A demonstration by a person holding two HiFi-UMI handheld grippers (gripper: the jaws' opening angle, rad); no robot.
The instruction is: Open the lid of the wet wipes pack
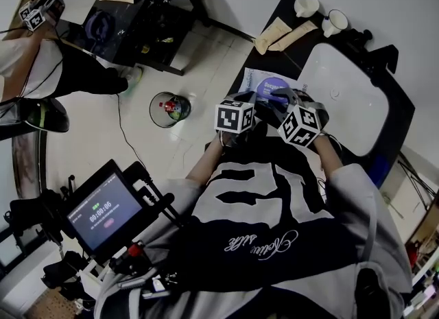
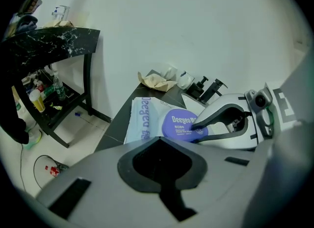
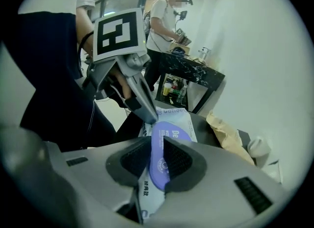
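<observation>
Clamping together, the jaws of your right gripper (image 3: 157,159) are pinching the near edge of the round purple plastic lid (image 3: 164,136), which is sitting on top of the pale blue-and-white soft wet wipes pack (image 3: 175,119). Your left gripper (image 3: 148,115) is carrying nothing; its jaws are drawn together into one tip that is bearing down on the pack just beside the lid, seemingly pinning it. You are looking to be at the lifting step: the lid is gripped but, judging by the left gripper view, not yet swung open. Next you are needing an upward peel about the hinge while the left tip is keeping the pack flat on the dark worktop (image 2: 114,133). Beyond the pack, crumpled brown paper (image 3: 225,134), a white basin (image 1: 343,98) and a black tap (image 2: 208,87) are standing clear of the lift.
</observation>
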